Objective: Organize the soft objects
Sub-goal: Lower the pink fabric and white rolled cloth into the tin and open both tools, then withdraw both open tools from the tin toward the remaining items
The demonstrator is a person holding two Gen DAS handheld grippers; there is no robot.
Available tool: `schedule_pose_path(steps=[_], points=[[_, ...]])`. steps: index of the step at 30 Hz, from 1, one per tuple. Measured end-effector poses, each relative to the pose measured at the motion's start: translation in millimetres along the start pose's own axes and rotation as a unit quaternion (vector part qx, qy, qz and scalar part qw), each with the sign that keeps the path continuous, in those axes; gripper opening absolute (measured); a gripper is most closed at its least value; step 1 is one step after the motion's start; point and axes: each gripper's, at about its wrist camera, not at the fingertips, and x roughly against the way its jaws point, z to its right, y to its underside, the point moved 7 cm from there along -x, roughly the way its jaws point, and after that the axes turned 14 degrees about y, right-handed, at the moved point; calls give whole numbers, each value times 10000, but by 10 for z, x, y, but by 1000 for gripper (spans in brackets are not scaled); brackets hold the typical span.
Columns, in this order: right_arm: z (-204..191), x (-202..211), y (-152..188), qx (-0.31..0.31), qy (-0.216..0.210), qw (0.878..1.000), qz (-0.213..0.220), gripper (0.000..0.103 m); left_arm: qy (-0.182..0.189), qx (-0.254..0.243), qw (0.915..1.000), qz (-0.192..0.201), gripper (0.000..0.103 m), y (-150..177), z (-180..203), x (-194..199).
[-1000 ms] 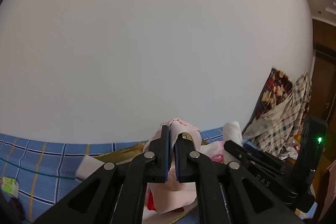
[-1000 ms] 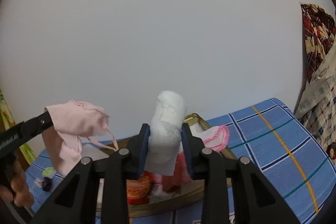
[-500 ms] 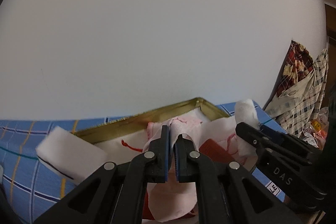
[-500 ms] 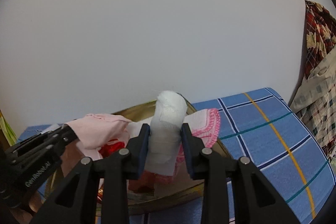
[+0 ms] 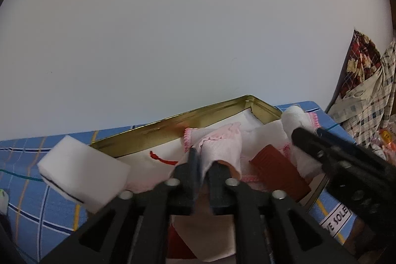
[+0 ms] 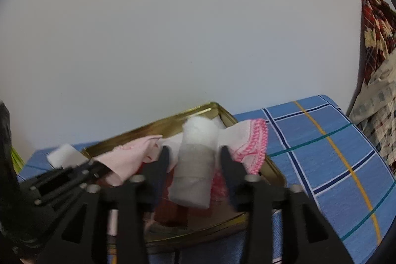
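- Blank white wall behind a blue checked bed (image 6: 321,155), which carries a gold tin (image 5: 203,115).
- Left gripper (image 5: 201,165): fingers opening, pink cloth (image 5: 220,147) between them, draped into the tin.
- Right gripper (image 6: 194,160): fingers opening, clear of the white roll (image 6: 195,160) standing over the tin.
- Step: releasing both; next, withdraw without snagging.
- White sponge (image 5: 81,172) sits at the tin's left edge; a red item (image 5: 277,172) crowds inside.
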Motion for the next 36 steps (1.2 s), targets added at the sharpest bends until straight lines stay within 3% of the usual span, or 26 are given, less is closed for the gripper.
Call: schedule_pose_path(steps=[1,2,3,4,6,7,15,19,36], points=[[19,49,-25,-83,37,9999,121,70,-27,-9,10000,10,49,2,5,19],[50,103,-56,-158,87,9995,275,76,-88,14,9999,75,76,-2,2,54],[79,165,-86,-204,170,9987,436,77,-181,66,9994,273,87,-21,-12,141],[103,228,-112,-233,249,9978,572,80,-223,97,9988,430,88,-42,-17,210],[172,335,-157,-345,458,9946,865,96,-204,79,9985,511,88,-63,-10,306],[202,384,-176,-409,540,9926,1005,98,-176,41,9986,498,88,-57,-2,345],[313,484,-177,-609,871,9861,1277,99,-554,-49,9970,545,88,189,-126,658],[302,550,-137,-706,935,9825,1449,99,-964,-246,9929,644,88,289,-215,827],[40,848,52,-585,1288,9731,1821,99,-1206,-26,9908,615,88,657,-765,1376]])
